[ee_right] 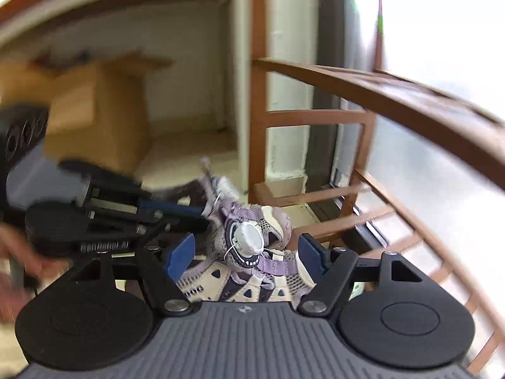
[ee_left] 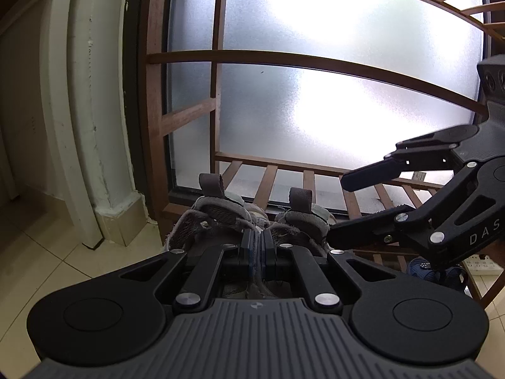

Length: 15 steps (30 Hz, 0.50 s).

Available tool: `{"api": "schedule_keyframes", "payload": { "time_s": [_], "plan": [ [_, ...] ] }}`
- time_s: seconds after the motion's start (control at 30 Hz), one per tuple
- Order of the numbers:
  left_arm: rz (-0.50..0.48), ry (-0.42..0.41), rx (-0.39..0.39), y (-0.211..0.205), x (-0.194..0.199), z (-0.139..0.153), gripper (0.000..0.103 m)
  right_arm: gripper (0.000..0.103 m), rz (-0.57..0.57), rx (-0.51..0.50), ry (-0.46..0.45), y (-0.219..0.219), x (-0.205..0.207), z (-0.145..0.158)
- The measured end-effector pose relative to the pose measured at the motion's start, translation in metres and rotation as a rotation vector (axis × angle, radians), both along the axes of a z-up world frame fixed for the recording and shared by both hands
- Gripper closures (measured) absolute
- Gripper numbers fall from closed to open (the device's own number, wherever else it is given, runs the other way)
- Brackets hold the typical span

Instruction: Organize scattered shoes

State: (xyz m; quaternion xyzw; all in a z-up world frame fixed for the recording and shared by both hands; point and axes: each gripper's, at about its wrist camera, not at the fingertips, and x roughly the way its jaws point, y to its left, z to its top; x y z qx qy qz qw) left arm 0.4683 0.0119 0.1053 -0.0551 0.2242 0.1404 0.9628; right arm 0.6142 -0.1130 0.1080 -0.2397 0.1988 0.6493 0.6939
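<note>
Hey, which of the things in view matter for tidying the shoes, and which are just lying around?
For the job:
- pair of shoes, pinched by the shut left hand-held gripper
- wooden rack
- right hand-held gripper, open

Just lying about:
- cardboard box
- power strip
- blue item under the rack

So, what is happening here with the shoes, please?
A person is tidying shoes with a gripper in each hand. The left gripper is shut on the inner edges of a pair of grey sneakers, pinching both shoes together and holding them in front of a wooden slatted shoe rack by a frosted window. The right gripper is open, its blue pads on either side of the shoes without pressing them. The pair is not yet on a shelf.
</note>
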Motion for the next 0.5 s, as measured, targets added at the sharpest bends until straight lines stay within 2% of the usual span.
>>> {"api": "schedule_keyframes", "payload": {
  "time_s": [0.13,0.23,0.43,0.5],
  "plan": [
    [0.002,-0.015,-0.012,0.001,-0.003,-0.003,0.098,0.027,0.146,-0.115,-0.223,0.018,-0.016,0.007],
    [0.001,-0.026,-0.018,0.002,-0.004,-0.004,0.098,0.028,0.243,-0.155,-0.382,0.033,-0.030,0.010],
    [-0.004,-0.041,-0.036,0.005,-0.005,-0.007,0.098,0.029,0.450,-0.224,-0.659,0.054,-0.058,0.005],
    [-0.006,-0.048,-0.042,0.006,-0.006,-0.007,0.098,0.029,0.504,-0.258,-0.713,0.058,-0.066,0.003]
  ]
}}
